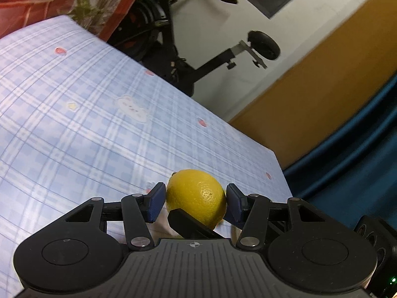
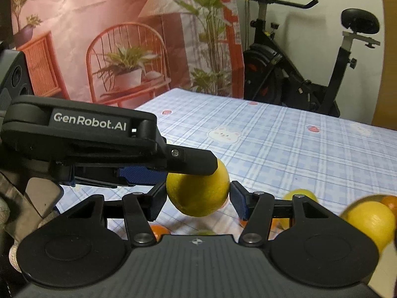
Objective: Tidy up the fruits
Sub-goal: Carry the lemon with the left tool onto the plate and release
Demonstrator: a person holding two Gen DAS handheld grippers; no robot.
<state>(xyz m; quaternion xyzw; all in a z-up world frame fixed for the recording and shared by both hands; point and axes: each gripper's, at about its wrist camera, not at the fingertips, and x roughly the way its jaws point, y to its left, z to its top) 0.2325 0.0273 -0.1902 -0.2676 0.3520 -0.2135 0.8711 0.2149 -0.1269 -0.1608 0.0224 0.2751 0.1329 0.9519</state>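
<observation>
Both my tools met on one lemon point(image 2: 197, 193). My right tool point(image 2: 197, 198) had its blue pads on its sides, apparently clamped, while my left tool point(image 1: 196, 201) reached in crosswise, one finger lying over its top, its pads close against the fruit too. Held above the checked bench point(image 2: 285, 154), the lemon's long axis ran across the left tool's jaws. Below lay at least two more lemons point(image 2: 369, 219) and some oranges point(image 2: 158, 229), uncountable.

- Three in all: one lemon point(image 2: 198, 193) between the jaws, a second lemon point(image 2: 300, 195) right of them, a third lemon point(image 2: 369, 221) farther right.
- At least two oranges, partly hidden: one orange point(image 2: 158, 229) below the left jaw, another orange point(image 2: 389, 202) far right.
- Two grippers: left gripper point(image 1: 196, 198), right gripper point(image 2: 198, 196).
- One exercise bike point(image 2: 285, 74).
</observation>
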